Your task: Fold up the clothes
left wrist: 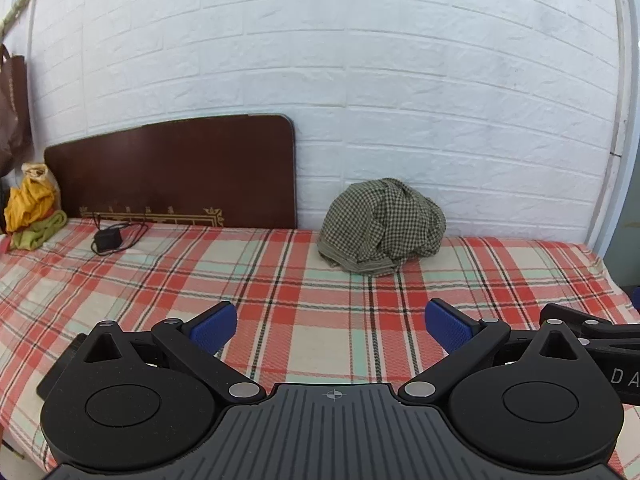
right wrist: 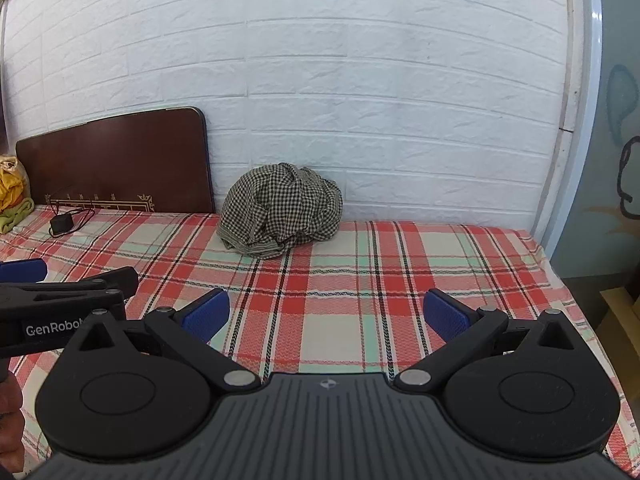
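Both grippers hang side by side over the bed [left wrist: 304,280], tipped a little downward, and neither one has anything in it. The left gripper [left wrist: 331,322] has its blue pads [left wrist: 214,326] spread wide, nothing but plaid sheet between them. Same story on the right gripper [right wrist: 326,316]: jaws wide apart, pads [right wrist: 444,316] clear of any fabric.

And there's the cloth [left wrist: 382,226], well ahead of both grippers, at the far edge of the bed and up against the white brick wall [left wrist: 400,80]. It's a crumpled heap, bunched into a rounded mound, in a small dark-and-pale check, greenish in the left view and closer to black-and-cream in the right one. Deep folds and creases run over the top. Along the bottom front a striped hem or border spills out flat onto the sheet. No sleeve, collar or other shape can be made out, so what kind of garment it is stays unclear.

The bed wears a red, mint and cream plaid sheet, lying fairly smooth. To the left of the cloth a dark brown board [left wrist: 172,168] with a gold pattern leans on the wall, and just before it a black charger [left wrist: 107,240] lies with its cord looped. In the far left corner sits a pile of yellow and green fabric [left wrist: 32,212].
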`<action>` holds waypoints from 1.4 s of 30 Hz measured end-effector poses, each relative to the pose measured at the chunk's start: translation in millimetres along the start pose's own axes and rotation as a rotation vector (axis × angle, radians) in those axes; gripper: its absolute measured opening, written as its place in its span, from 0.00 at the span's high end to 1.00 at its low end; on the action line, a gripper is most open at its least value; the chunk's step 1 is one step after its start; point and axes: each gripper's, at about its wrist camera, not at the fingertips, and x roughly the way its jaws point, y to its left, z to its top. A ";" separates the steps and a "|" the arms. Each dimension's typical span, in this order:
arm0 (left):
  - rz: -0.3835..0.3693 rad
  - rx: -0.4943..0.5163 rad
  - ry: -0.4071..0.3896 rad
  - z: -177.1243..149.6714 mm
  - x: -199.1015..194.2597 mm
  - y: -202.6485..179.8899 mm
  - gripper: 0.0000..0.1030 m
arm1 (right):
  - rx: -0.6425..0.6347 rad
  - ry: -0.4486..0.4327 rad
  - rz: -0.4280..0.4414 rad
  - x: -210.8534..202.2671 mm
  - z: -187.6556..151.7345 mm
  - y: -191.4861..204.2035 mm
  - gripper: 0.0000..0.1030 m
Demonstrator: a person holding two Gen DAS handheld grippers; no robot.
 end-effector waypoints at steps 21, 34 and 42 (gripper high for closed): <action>0.008 0.010 0.004 -4.4 0.0 0.5 0.00 | 0.010 0.005 -0.013 9.4 -1.8 2.9 0.00; 0.012 0.014 0.002 -3.9 -0.8 -1.9 0.00 | 0.015 0.006 -0.012 8.8 0.3 1.4 0.00; 0.007 0.014 0.001 -5.2 -2.2 -0.7 0.00 | 0.010 0.006 -0.014 9.0 3.5 2.6 0.00</action>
